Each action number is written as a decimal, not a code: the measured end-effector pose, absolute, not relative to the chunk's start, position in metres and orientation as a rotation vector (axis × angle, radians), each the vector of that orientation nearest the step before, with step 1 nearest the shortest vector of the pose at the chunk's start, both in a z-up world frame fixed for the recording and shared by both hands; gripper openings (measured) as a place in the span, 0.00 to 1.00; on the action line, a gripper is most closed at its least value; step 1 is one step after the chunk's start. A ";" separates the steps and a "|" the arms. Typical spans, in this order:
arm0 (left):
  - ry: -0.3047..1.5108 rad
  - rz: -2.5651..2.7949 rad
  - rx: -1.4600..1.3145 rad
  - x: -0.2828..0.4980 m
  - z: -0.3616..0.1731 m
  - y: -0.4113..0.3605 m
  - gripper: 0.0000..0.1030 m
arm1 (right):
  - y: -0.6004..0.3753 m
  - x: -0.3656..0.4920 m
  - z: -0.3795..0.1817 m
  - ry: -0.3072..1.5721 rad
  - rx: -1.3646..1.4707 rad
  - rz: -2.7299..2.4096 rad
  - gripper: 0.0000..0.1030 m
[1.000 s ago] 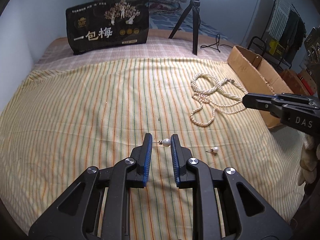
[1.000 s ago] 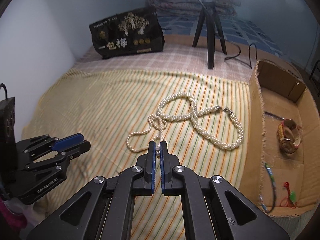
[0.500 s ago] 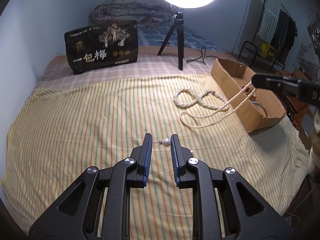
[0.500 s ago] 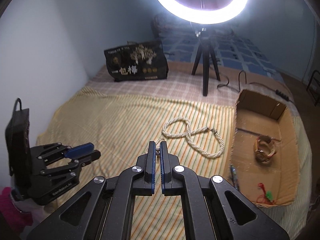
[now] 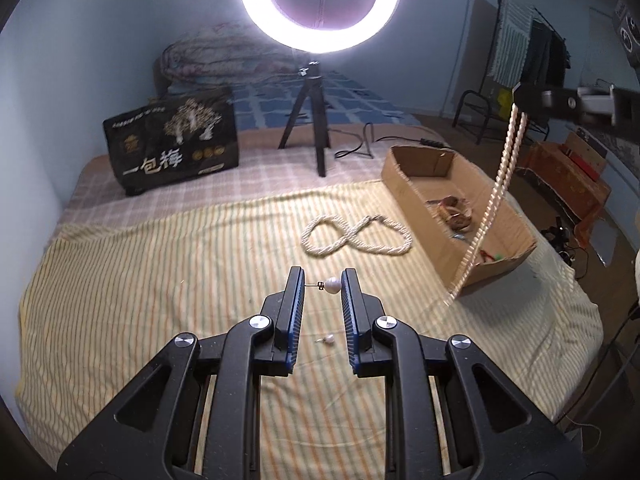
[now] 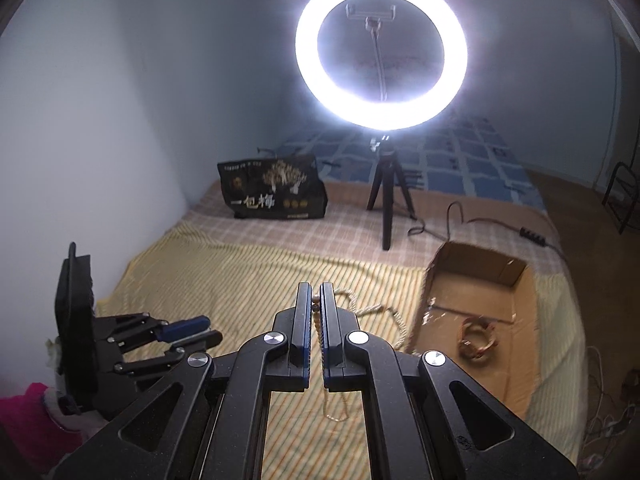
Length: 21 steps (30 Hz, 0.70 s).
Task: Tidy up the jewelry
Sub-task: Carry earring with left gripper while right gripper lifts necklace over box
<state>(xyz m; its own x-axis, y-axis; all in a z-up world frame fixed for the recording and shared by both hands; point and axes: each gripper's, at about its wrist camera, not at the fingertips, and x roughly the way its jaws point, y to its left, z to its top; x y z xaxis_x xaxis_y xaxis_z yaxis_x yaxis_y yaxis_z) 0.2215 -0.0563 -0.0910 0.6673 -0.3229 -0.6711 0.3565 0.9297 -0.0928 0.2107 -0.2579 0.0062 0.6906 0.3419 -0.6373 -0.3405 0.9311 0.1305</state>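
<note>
My left gripper (image 5: 322,284) is shut on a pearl earring (image 5: 331,284), its pin and pearl spanning the jaws, held above the striped bedspread. A second pearl earring (image 5: 328,338) lies on the cloth below. My right gripper (image 6: 315,300) is shut on a thin pearl necklace (image 5: 490,204), which hangs in a long double strand from high up, in front of the cardboard box (image 5: 404,190). A thick twisted pearl necklace (image 5: 356,236) lies on the cloth left of the box. The box holds a watch (image 6: 478,338).
A lit ring light on a black tripod (image 5: 308,116) stands at the back. A black printed bag (image 5: 172,148) stands at the back left. A cable (image 5: 360,144) runs behind the box. A clothes rack (image 5: 528,52) is at the far right.
Both grippers have risen well above the bed. The right gripper has lifted the thin necklace off the cloth, so it now hangs free. The left gripper still holds the earring.
</note>
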 end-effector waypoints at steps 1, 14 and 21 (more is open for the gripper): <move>0.745 -0.390 0.049 0.222 -0.089 -0.060 0.17 | -0.261 0.210 0.010 0.706 0.000 0.377 0.02; 0.715 -0.477 0.072 0.238 -0.072 -0.121 0.17 | -0.318 0.221 0.030 0.665 -0.022 0.267 0.02; 0.711 -0.517 0.089 0.256 -0.070 -0.158 0.17 | -0.350 0.231 0.025 0.669 -0.021 0.201 0.02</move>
<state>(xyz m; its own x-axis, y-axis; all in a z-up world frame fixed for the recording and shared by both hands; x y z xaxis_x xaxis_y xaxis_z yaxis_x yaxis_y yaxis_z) 0.2555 -0.1579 -0.0700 0.6379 -0.4226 -0.6438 0.4822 0.8710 -0.0940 0.2310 -0.3505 0.0253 0.7658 0.1780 -0.6179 -0.1916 0.9804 0.0451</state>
